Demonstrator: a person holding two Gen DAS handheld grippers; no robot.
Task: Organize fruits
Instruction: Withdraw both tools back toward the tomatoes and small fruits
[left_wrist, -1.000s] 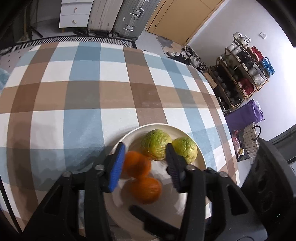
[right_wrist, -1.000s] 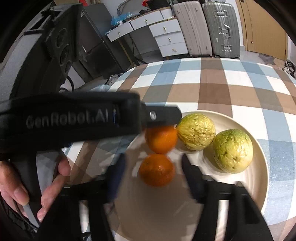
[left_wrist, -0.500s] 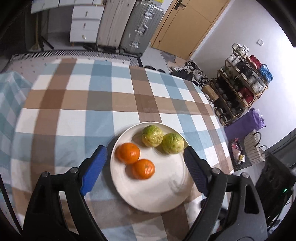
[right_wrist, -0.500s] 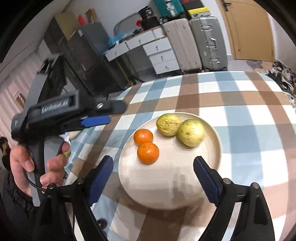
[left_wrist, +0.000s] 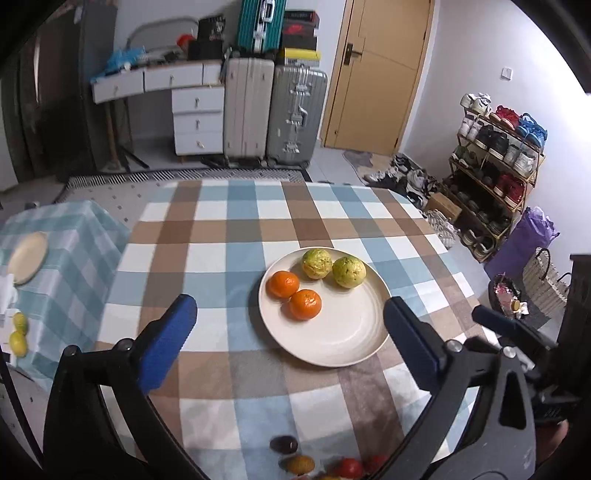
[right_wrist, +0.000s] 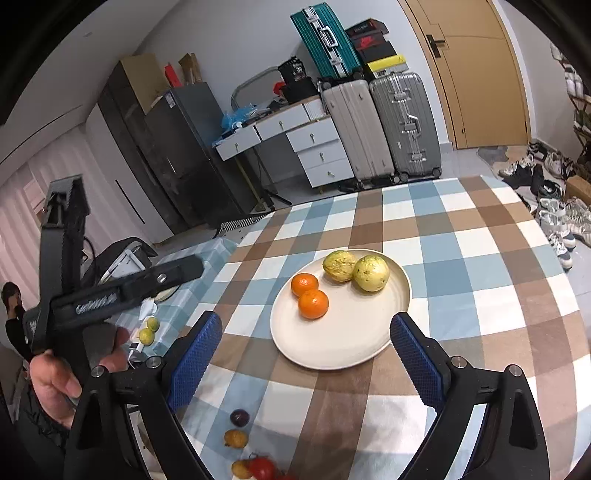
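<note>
A cream plate (left_wrist: 343, 339) (right_wrist: 351, 339) on the checked table holds two oranges (left_wrist: 304, 304) (right_wrist: 313, 304) and two yellow-green guavas (left_wrist: 348, 272) (right_wrist: 370, 273). My left gripper (left_wrist: 288, 343) is open and empty, raised above the table's near side, well back from the plate. My right gripper (right_wrist: 306, 354) is open and empty too, also high and back from the plate. The left gripper's body (right_wrist: 110, 291) shows at the left of the right wrist view, held in a hand.
Small fruits lie at the table's near edge: a dark plum (left_wrist: 283, 444) (right_wrist: 239, 418), yellowish ones (left_wrist: 300, 464) (right_wrist: 235, 438) and red ones (left_wrist: 349, 467) (right_wrist: 261, 467). A lower side table (left_wrist: 66, 258) at left carries a small plate (left_wrist: 26, 256) and yellow-green fruits (left_wrist: 17, 341) (right_wrist: 147, 332).
Both grippers have pulled up and back from the plate and opened wide. The fruit on the plate stays where it was; the small fruits at the near edge have come into view.
</note>
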